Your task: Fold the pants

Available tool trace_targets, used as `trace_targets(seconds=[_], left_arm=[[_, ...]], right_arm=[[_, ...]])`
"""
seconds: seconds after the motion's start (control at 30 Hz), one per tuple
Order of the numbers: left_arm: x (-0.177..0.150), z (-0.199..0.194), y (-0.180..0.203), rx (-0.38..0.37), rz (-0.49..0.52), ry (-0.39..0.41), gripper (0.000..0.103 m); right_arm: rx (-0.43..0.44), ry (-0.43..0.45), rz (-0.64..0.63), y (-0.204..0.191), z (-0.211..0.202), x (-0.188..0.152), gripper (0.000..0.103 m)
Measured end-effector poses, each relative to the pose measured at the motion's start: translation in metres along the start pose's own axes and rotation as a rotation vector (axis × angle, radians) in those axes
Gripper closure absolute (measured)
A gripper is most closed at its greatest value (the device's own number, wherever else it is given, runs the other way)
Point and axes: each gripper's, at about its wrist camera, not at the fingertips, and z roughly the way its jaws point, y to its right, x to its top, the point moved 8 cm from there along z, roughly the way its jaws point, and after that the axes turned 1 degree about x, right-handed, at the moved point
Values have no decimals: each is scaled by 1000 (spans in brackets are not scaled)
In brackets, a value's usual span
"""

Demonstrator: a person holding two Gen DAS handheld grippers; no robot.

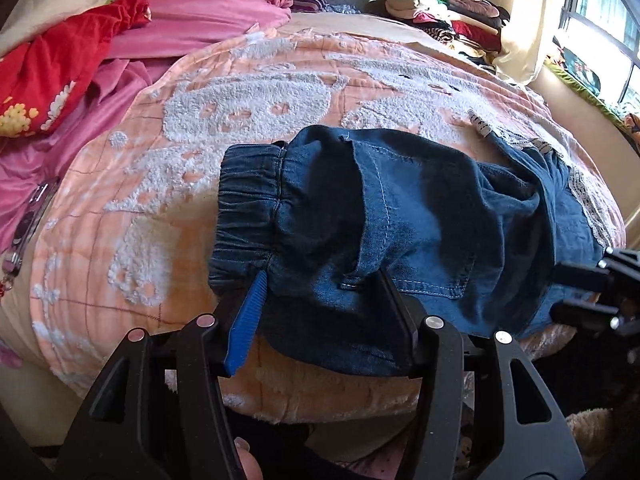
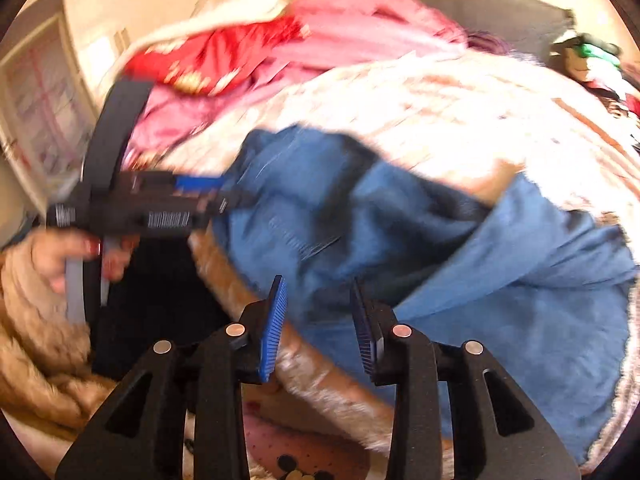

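Observation:
Blue denim pants (image 1: 400,220) lie bunched on the peach blanket (image 1: 160,208), elastic waistband at the left, lace-trimmed leg end at the right. My left gripper (image 1: 324,304) has its jaws wide apart, and the near edge of the pants lies between them. In the blurred right wrist view the pants (image 2: 500,272) fill the middle and right. My right gripper (image 2: 320,320) is open just above their near edge and holds nothing. The left gripper also shows there (image 2: 208,196), at the waistband end. The right gripper shows at the right edge of the left wrist view (image 1: 568,288).
Pink and red bedding (image 1: 120,40) is heaped at the far left of the bed. A stack of folded clothes (image 1: 440,8) sits at the far right by a window (image 1: 600,28). A brown furry garment (image 2: 36,340) is at the near left.

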Motion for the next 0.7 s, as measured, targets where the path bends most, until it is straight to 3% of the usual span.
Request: trace_targets(seconds=[0.13, 0.23, 0.27, 0.37, 0.5, 0.6, 0.7], left_arm=[[-1, 4, -1, 17, 16, 6, 54], [-1, 8, 0, 39, 15, 2, 54], [-1, 8, 1, 45, 16, 5, 53], [0, 8, 1, 50, 17, 23, 51], [7, -19, 0, -13, -28, 82, 50], [18, -49, -3, -8, -46, 140, 50], [29, -65, 9, -27, -13, 169, 49]], right_arm=[[-51, -2, 40, 18, 16, 9, 65], [-155, -107, 101, 45, 42, -6, 65], [-146, -117, 129, 50, 47, -10, 65], [-126, -99, 152, 52, 46, -11, 65], [-56, -21, 201, 61, 13, -1, 65], [-112, 36, 213, 81, -17, 10, 56], [-187, 61, 216, 108, -35, 24, 54]])
